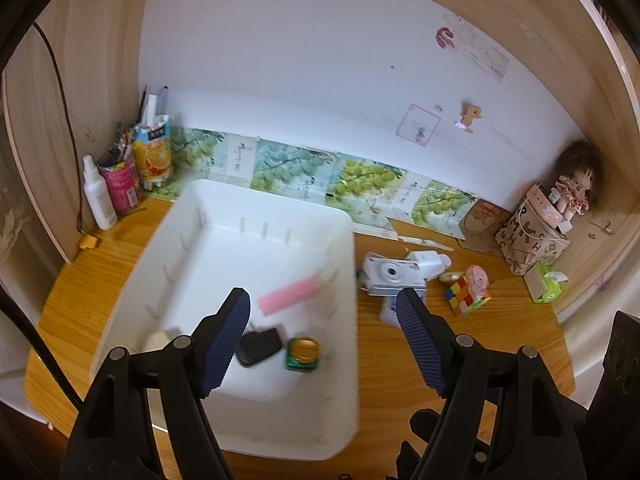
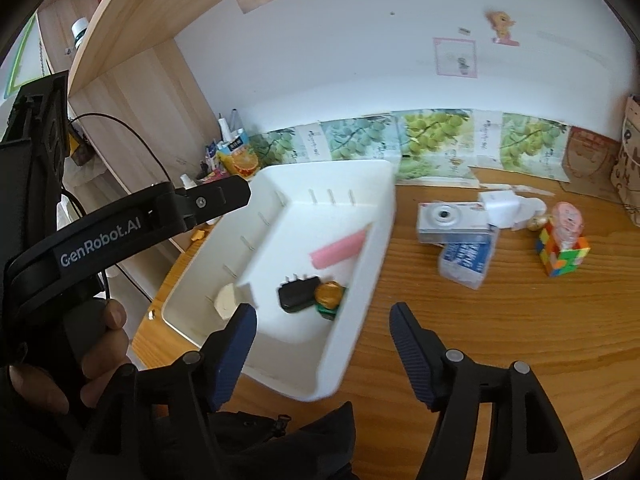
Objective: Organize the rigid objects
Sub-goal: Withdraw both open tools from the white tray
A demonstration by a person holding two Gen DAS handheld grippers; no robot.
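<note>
A: Where did the sorted things lie?

B: A white bin [image 1: 280, 392] stood on the wooden tabletop [image 1: 460, 360]. Inside it lay a pink stick [image 1: 289, 296], a black plug [image 1: 259, 346], a small green jar with a gold lid [image 1: 303, 354] just beside the plug, and a cream-colored lump [image 1: 158, 340] near the left wall.

A: And the claws?

B: The left claw [image 1: 323, 350] hovered above the bin's right side, spread wide and holding nothing. The right claw [image 2: 323, 356] hung over the bin's near corner, equally wide and empty. The person's left hand [image 2: 86, 364] showed in the right wrist view, gripping the other tool.

A: What waited outside the bin?

B: A silver camera [image 2: 448, 222], a white charger [image 2: 500, 208] behind it, a blue-and-white packet [image 2: 464, 262] under the camera's edge, and a puzzle cube [image 2: 562, 254] with a pink toy [image 2: 568, 222] resting on top, all to the right of the bin.
</note>
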